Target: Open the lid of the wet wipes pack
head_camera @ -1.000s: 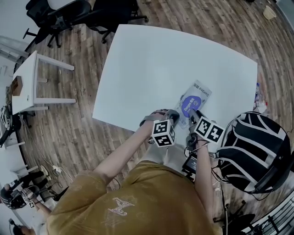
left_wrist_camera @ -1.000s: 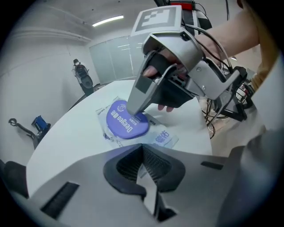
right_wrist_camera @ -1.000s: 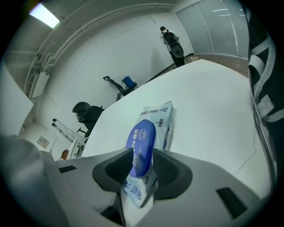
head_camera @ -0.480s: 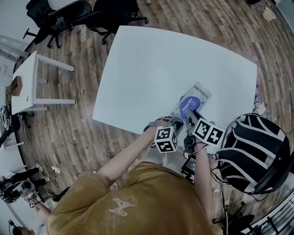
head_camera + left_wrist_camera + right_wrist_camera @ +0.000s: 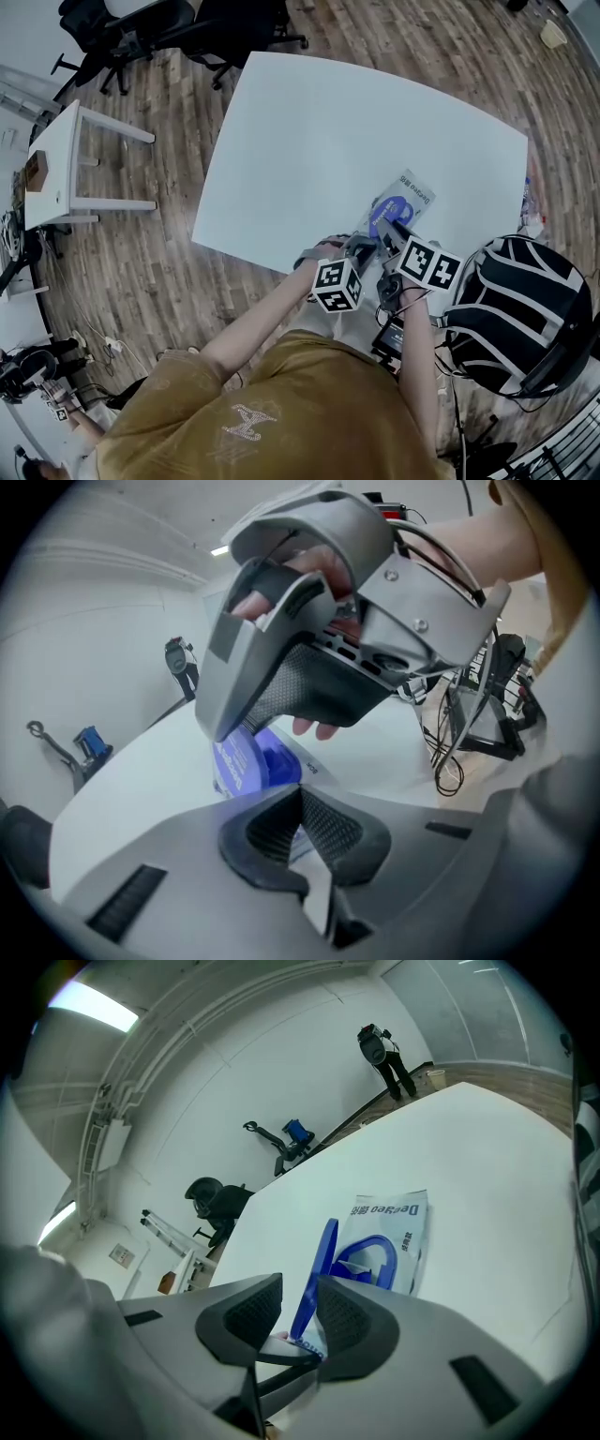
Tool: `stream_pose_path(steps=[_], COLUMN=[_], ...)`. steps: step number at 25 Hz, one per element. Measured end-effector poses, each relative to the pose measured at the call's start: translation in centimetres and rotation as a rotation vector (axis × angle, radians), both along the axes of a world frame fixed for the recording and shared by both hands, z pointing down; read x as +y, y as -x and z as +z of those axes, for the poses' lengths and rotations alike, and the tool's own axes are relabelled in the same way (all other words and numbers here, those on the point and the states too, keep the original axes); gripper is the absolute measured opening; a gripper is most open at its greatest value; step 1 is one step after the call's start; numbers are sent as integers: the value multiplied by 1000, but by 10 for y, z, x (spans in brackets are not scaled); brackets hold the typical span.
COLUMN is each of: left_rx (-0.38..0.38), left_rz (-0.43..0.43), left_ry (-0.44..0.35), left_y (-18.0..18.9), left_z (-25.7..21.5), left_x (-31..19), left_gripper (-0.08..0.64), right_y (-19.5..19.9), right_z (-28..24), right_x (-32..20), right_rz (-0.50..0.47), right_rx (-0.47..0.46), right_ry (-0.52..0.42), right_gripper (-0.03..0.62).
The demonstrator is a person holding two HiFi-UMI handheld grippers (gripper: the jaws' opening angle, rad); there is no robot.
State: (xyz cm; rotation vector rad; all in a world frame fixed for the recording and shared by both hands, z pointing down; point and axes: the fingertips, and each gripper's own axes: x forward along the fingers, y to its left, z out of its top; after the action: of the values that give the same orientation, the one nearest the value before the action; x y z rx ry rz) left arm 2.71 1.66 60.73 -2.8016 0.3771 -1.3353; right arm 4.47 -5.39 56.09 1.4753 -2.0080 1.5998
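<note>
The wet wipes pack (image 5: 405, 208) lies near the front right edge of the white table (image 5: 328, 141). In the right gripper view the pack (image 5: 394, 1232) has its round blue lid (image 5: 314, 1279) swung up on edge. My right gripper (image 5: 298, 1321) is shut on that lid, near its lower rim. My left gripper (image 5: 302, 832) is shut on the near end of the pack, with white film showing between its pads. In the left gripper view the lid (image 5: 248, 766) sits under the right gripper's body. In the head view the left gripper (image 5: 364, 248) and right gripper (image 5: 392, 228) are close together.
A black bag with white stripes (image 5: 520, 309) sits by the table's right front corner. A small white side table (image 5: 66, 169) and black office chairs (image 5: 169, 28) stand on the wood floor to the left and behind.
My right gripper has risen a little and pulled back, and the blue lid has swung up from flat to on edge. The left gripper has stayed on the pack.
</note>
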Motion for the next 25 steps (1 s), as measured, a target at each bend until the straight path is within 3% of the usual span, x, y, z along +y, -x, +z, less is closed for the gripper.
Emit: stream_pose_path(steps=[3,8,20,25], left_rx=[57,117,133,134], left_rz=[-16,-44,-155,-158], left_ry=[-73,-96,-116,-121], left_y=[-5,-13,-4,-4], left_z=[-16,-35,-43,-43], left_x=[-6,-12,-39,-44], left_gripper=[8,8,7,7], right_y=[0,4,-4,-16], right_z=[-3,-8,-8,-13], right_x=[0,-3,2,14], right_rz=[-5,-22,12,26], right_rx=[-7,-29,-95,-99], right_ry=[-4,-15,-19,-39], right_gripper=[123,123,123,123])
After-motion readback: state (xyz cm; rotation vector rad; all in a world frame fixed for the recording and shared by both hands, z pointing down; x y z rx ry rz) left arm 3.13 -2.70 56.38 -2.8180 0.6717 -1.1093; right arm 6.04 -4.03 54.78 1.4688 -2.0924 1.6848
